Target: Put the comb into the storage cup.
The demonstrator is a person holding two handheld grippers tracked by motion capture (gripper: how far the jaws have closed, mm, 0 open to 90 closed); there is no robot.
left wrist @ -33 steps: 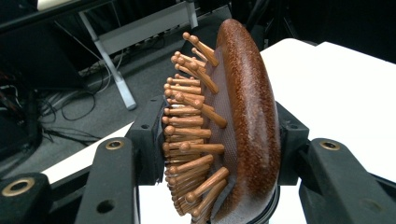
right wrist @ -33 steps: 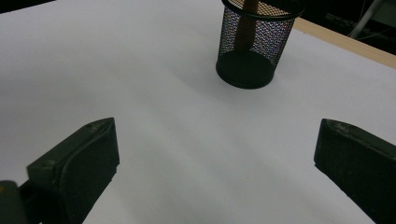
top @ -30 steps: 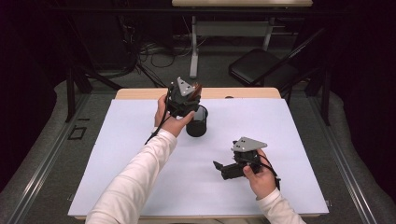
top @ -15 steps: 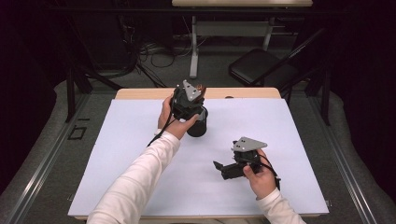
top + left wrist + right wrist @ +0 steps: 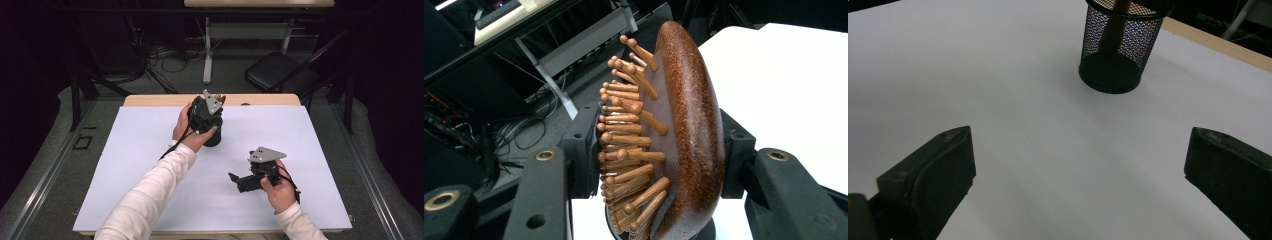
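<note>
Left gripper view shows the wooden hairbrush [image 5: 674, 140] head clamped btwn the left gripper [image 5: 206, 116] jaws, bristles vs one pad; high view can't. Handle sits in the black mesh cup [image 5: 1120, 42], far side of table. Right gripper [image 5: 1078, 170] wide open, empty, near the table's front edge.

One wooden hairbrush [image 5: 684, 135] and one black mesh cup [image 5: 1120, 47] make up the goods on the white table sheet [image 5: 150, 165]. Two grippers work over that sheet: the left gripper [image 5: 206, 116] above the cup, the right gripper [image 5: 235, 179] nearer the person. One folding chair [image 5: 280, 75] stands beyond the table.
</note>
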